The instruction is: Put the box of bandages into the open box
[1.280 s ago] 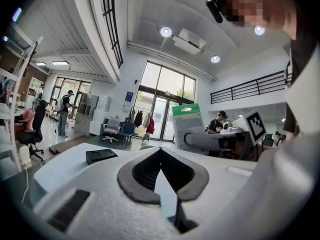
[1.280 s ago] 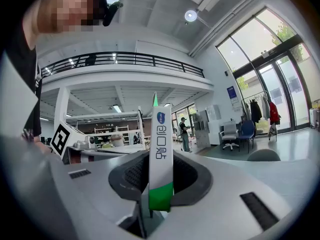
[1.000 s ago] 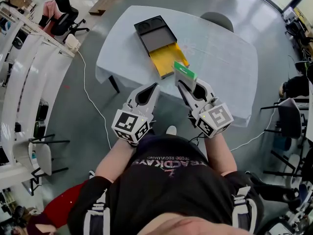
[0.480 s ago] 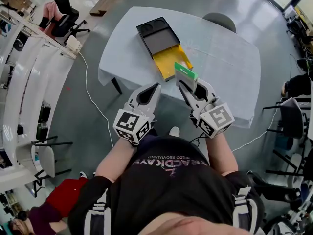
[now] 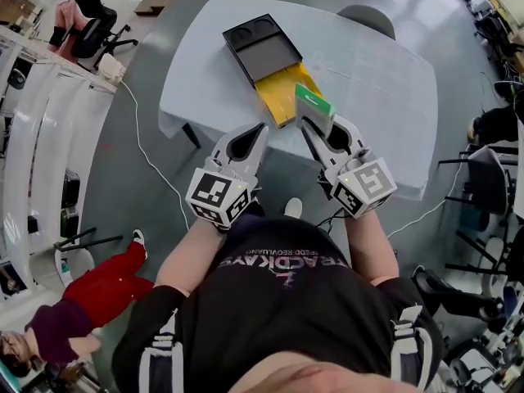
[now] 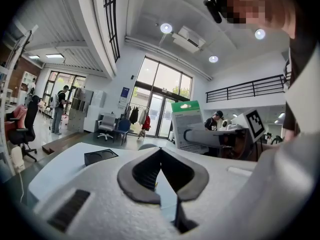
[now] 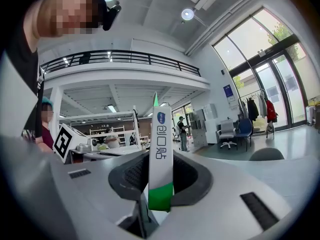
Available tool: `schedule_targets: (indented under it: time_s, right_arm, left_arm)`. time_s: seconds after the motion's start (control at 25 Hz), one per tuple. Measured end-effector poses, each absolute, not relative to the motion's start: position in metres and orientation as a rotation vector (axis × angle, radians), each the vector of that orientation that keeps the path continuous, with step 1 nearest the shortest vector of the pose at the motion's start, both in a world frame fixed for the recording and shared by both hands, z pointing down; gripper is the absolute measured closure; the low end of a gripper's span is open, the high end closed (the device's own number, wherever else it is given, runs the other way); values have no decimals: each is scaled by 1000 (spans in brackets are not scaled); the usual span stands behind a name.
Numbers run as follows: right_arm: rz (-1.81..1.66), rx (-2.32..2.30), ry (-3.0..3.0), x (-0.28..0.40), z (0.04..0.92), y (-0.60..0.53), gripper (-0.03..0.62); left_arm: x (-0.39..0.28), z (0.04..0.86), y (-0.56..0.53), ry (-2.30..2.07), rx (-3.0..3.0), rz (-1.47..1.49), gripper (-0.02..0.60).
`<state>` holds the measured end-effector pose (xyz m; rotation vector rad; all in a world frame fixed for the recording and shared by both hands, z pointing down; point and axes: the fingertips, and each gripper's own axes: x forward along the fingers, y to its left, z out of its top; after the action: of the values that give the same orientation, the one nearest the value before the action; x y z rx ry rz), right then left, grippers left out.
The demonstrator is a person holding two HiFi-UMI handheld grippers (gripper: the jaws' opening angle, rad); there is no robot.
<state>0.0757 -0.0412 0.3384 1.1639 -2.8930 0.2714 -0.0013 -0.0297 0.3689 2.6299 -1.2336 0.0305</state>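
The box of bandages (image 5: 313, 109), white with a green end, stands upright between the jaws of my right gripper (image 5: 316, 129), which is shut on it. In the right gripper view its narrow edge (image 7: 160, 154) fills the gap between the pads. It hangs over the table's near edge, just right of the open box (image 5: 262, 51), a black tray with a yellow flap (image 5: 281, 95) folded out toward me. My left gripper (image 5: 254, 136) hovers short of the table edge, with its jaws closed tip to tip (image 6: 161, 150) and nothing in them. The left gripper view shows the held box (image 6: 189, 126) and the black tray (image 6: 100, 157).
The table (image 5: 368, 80) has a white cloth. A grey chair (image 5: 366, 19) stands at its far side, and a cable (image 5: 147, 158) trails on the floor to its left. A person in red trousers (image 5: 94, 293) is at lower left. Office chairs (image 5: 483, 195) stand at the right.
Both grippers have moved a little forward toward the table, the right one still holding the bandage box. The person in red trousers has come further into view at lower left.
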Motion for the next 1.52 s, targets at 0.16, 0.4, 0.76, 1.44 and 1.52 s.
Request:
schedule_targets:
  time_s: [0.16, 0.4, 0.76, 1.44, 1.52]
  right_arm:
    - [284, 1204, -2868, 67, 341, -58, 505]
    - [311, 1264, -2829, 54, 345, -81, 505]
    - [362, 1381, -2754, 37, 360, -120, 505]
    - [456, 1571, -2569, 24, 394, -158, 505]
    - [465, 1565, -2557, 24, 399, -162, 505]
  left_arm:
    - [-10, 370, -47, -1200, 2653, 36, 565]
    - [-24, 375, -68, -1146, 2666, 38, 565]
    - [-48, 382, -99, -1048, 2703, 43, 566]
    - [-79, 393, -121, -870, 2770, 56, 566]
    - [-80, 394, -122, -870, 2768, 55, 566]
